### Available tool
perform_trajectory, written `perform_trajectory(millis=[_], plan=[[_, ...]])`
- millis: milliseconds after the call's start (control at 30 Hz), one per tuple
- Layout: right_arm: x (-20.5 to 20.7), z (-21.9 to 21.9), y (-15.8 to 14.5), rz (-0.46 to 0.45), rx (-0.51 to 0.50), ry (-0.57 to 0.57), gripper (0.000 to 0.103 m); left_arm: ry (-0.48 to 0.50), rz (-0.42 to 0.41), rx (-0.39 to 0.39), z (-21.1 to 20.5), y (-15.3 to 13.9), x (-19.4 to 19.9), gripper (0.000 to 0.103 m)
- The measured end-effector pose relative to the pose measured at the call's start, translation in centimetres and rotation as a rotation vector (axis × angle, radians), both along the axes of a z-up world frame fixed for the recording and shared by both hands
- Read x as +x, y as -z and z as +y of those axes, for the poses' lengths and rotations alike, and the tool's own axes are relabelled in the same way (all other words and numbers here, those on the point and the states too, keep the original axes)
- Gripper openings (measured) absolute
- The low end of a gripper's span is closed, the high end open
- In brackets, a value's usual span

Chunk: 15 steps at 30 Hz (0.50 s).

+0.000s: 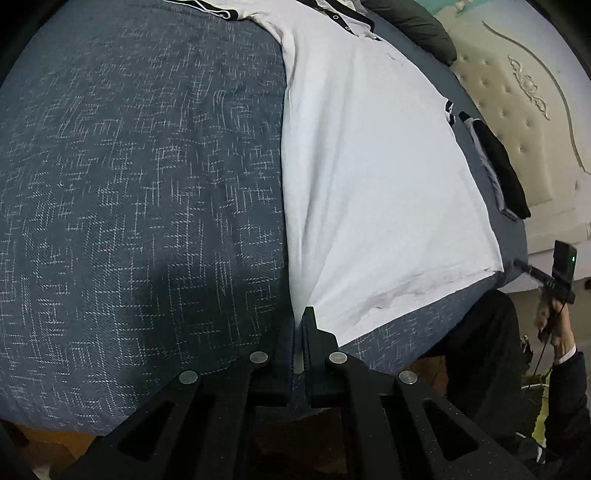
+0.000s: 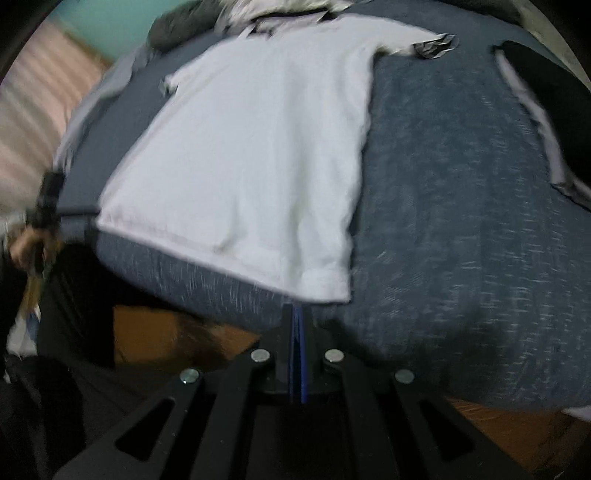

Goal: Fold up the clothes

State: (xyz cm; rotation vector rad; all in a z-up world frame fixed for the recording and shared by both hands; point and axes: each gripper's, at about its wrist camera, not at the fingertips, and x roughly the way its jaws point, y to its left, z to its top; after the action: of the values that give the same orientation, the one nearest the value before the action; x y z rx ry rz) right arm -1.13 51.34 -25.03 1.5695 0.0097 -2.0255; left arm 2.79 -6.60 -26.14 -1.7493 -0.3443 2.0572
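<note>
A white polo shirt (image 1: 369,166) with a dark-trimmed collar lies flat on a blue patterned bedspread (image 1: 129,184). My left gripper (image 1: 301,321) is shut on the shirt's near hem corner, and white cloth shows between its jaws. In the right wrist view, which is blurred, the shirt (image 2: 251,147) stretches away from me. My right gripper (image 2: 296,310) is shut just below the shirt's other hem corner, with no cloth visible between its blue pads. Each view shows the other gripper at the shirt's far hem corner: the right gripper (image 1: 519,264) and the left gripper (image 2: 90,212).
A black garment (image 1: 498,173) with a grey edge lies on the bed beside the shirt (image 2: 543,110). Dark grey cloth (image 1: 417,26) is heaped near the collar. A cream tufted headboard (image 1: 517,110) stands behind. A person's dark trousers (image 1: 480,350) and hand (image 1: 550,325) are at the bed's edge.
</note>
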Motion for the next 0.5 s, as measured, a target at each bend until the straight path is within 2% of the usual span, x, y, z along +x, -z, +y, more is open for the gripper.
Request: perform_trajectory(millis=[67,100,133,200,300,367,433,500], plan=[[-1.2,1.3,-0.6,0.009,-0.050,0.091,0.017,0.000,0.002,0.001,0.2,0.0,-0.2,0.004],[-1.8,1.9,-0.6,0.006,-0.068,0.142,0.042,0.000,0.003,0.001,0.3,0.0,-0.2,0.004],[-2.4,2.5,-0.6,0.003,-0.087,0.192,0.055,-0.001,0.005,0.003,0.2,0.0,-0.2,0.004],[-3.2,2.4,0.5,-0.034,-0.105,0.212,0.055,0.004,0.008,0.001,0.2,0.0,0.0,0.004],[-3.7,0.9,2.7,-0.079,-0.061,0.190,0.055,0.012,0.014,-0.005,0.0,-0.2,0.1,0.004],[-3.6,-0.1,3.7,-0.098,-0.042,0.167,0.039,0.016,0.019,-0.011,0.0,-0.4,0.2,0.004],[-3.4,-1.0,4.3,-0.110,-0.028,0.136,0.010,0.020,0.023,-0.019,0.0,-0.6,0.2,0.004],[-3.4,-0.9,4.3,-0.111,-0.025,0.139,0.005,0.023,0.027,-0.021,0.0,-0.9,0.3,0.004]])
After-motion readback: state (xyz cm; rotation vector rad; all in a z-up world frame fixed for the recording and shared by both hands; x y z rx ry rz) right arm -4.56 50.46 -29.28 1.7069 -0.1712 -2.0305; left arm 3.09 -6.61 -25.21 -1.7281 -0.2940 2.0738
